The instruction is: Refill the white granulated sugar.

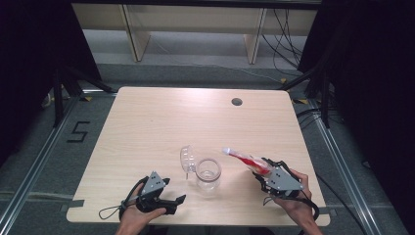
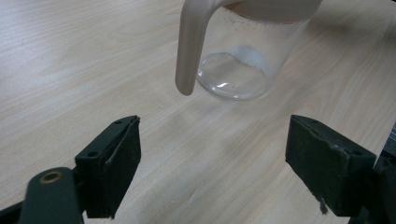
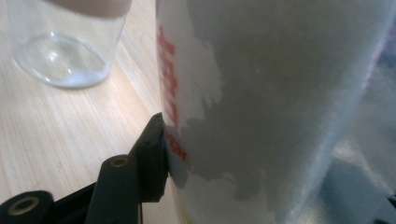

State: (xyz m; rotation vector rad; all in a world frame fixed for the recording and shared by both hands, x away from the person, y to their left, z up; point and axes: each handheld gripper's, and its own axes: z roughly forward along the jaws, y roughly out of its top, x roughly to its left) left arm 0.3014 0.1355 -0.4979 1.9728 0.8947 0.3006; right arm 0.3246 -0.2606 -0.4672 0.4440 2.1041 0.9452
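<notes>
The right hand-held gripper [image 1: 260, 172] holds a white packet [image 1: 244, 159] with red print, tipped up and pointing at the clear jar [image 1: 208, 173]. The jar stands on the tabletop [image 1: 161, 120] with its lid [image 1: 186, 158] flipped open (still joined on). The left hand-held gripper [image 1: 177, 203] is wide open and holds nothing, near the jar.

Left claw [image 2: 212, 163] jaws spread wide above table [image 2: 70, 70]; clear jar [image 2: 243, 60] ahead, beige handle [image 2: 189, 51] hanging down.
</notes>
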